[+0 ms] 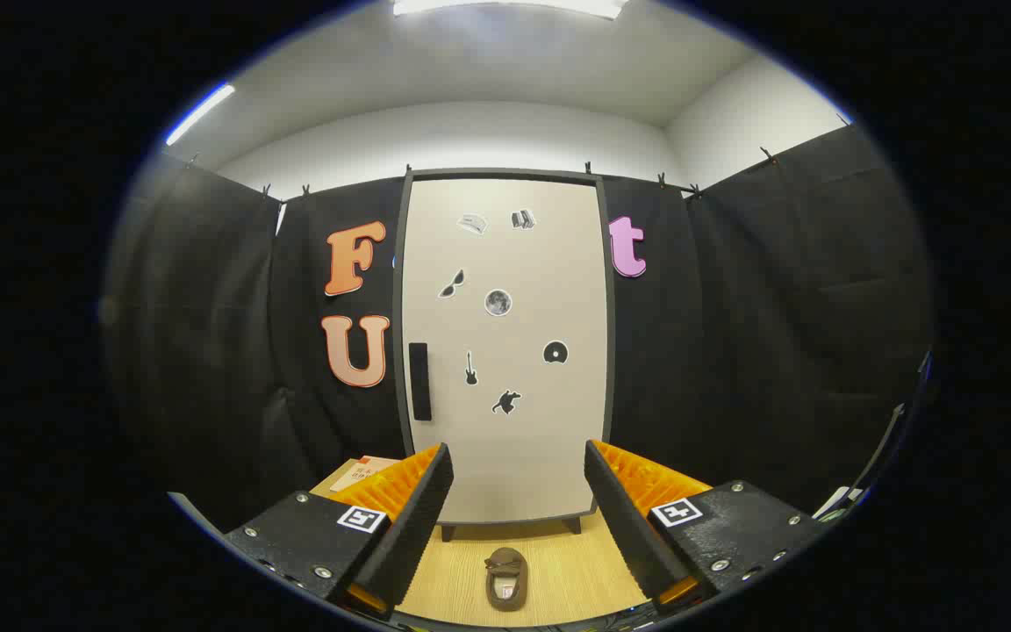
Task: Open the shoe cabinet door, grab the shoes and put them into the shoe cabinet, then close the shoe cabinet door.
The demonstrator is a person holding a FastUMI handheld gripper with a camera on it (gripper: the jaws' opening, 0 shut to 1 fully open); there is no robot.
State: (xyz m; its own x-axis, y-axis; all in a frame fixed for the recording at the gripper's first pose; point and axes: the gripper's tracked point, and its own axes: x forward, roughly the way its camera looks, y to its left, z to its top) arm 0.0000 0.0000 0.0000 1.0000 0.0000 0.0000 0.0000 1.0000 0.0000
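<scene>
Wood floor (558, 570) | cabinet door (505, 351) closed | shoe (505, 578) between wide-apart gripper (519, 491) fingers

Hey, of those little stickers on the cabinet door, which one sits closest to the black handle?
The guitar sticker, just beside the handle on the closed cabinet door. The others sit higher or farther across. The gripper is open.

Bright, even light from ceiling strip lamps (505, 7); sharp centre, strong fisheye bending at edges, soft shadows.
</scene>
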